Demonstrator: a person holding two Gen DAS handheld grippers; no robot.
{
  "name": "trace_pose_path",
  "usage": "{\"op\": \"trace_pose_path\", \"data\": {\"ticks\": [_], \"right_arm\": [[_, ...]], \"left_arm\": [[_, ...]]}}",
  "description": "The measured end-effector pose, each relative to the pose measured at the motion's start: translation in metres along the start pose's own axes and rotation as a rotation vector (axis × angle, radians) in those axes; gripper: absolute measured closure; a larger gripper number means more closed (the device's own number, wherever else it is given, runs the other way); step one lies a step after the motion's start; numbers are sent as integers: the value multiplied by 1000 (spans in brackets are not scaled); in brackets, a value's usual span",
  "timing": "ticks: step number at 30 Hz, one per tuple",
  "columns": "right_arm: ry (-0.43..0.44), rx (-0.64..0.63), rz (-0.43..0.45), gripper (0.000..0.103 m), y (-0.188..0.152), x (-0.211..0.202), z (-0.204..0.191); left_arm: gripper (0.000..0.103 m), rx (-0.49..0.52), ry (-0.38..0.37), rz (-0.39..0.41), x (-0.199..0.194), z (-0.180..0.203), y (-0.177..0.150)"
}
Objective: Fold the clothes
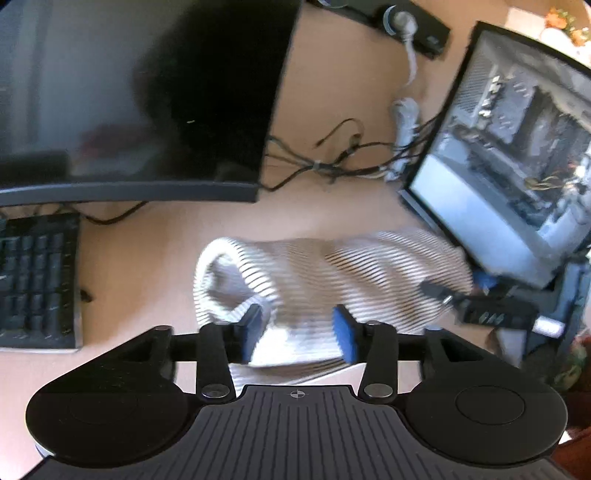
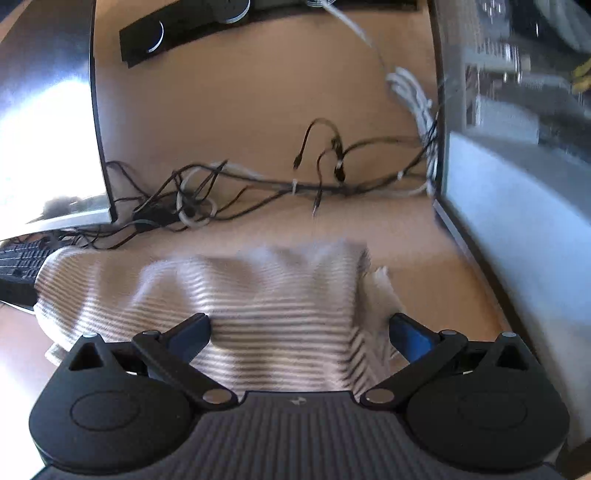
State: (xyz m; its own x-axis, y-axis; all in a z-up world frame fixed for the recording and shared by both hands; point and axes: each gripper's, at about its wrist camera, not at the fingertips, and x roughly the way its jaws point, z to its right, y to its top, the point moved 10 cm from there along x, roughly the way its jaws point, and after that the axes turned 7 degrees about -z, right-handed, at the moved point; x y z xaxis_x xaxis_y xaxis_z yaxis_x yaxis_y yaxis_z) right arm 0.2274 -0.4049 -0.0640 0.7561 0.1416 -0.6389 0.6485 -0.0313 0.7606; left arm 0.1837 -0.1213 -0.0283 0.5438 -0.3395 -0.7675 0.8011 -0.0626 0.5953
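Clutter rings your working patch on the tabletop [image 1: 155, 266]. Monitor [image 1: 140, 92] stands at far left, dark screen, with a black keyboard [image 1: 37, 280] below it. Open computer case [image 1: 517, 147] stands at the right, side panel off or clear, boards and wiring visible inside; yellow leads show among them, the rest too blurred to itemise. Black and white cables [image 1: 332, 162] run in a bundle between monitor and case, lying on the tabletop just behind the garment. A black power strip [image 1: 410, 22] lies at the far edge.

Striped garment [image 1: 332, 273], pale with thin dark stripes, lies crumpled on the tabletop between keyboard and case. Its right end reaches close to the case front; a looped collar or cuff curls at its left end.

Your left gripper [image 1: 299, 332] hovers over the near edge of the cloth. Its fingers [image 1: 345, 338] stand moderately apart, blue pads facing, fabric showing in the gap; whether they touch the cloth is unclear through the blur.

Your right gripper [image 2: 299, 332] sits over the near right part of the garment, fingers [image 2: 408, 338] spread wide, clamped on nothing. In the left wrist view it shows low beside the case, touching or just over the cloth's right end.
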Motion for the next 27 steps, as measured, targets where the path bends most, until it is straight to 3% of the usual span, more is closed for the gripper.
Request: {"op": "trace_pose_path", "data": {"ticks": [4, 7, 13, 15, 17, 18, 19, 22, 24, 27], "right_arm": [[26, -1, -55, 0, -2, 14, 4], [56, 39, -83, 6, -14, 12, -4], [15, -30, -81, 16, -37, 0, -6], [0, -3, -74, 16, -35, -3, 5], [1, 27, -50, 16, -28, -13, 21], [-10, 32, -21, 16, -22, -22, 29], [-26, 20, 23, 16, -13, -32, 30], [-57, -32, 144, 24, 20, -52, 19], [-22, -22, 154, 26, 35, -41, 2], [21, 49, 12, 33, 24, -3, -15]], "left_arm": [[41, -59, -5, -96, 23, -10, -20], [43, -93, -16, -130, 46, -15, -26], [45, -67, 29, -123, 48, -25, -19], [44, -14, 7, -87, 24, -15, -13], [35, 10, -62, -15, -6, -3, 0], [24, 16, -100, 31, -20, 4, 11], [19, 28, -117, 74, -30, 10, 22], [12, 84, -74, 137, -22, 18, 43], [20, 67, -18, 66, 12, 10, 37], [21, 32, 12, -16, 40, -4, 11]]}}
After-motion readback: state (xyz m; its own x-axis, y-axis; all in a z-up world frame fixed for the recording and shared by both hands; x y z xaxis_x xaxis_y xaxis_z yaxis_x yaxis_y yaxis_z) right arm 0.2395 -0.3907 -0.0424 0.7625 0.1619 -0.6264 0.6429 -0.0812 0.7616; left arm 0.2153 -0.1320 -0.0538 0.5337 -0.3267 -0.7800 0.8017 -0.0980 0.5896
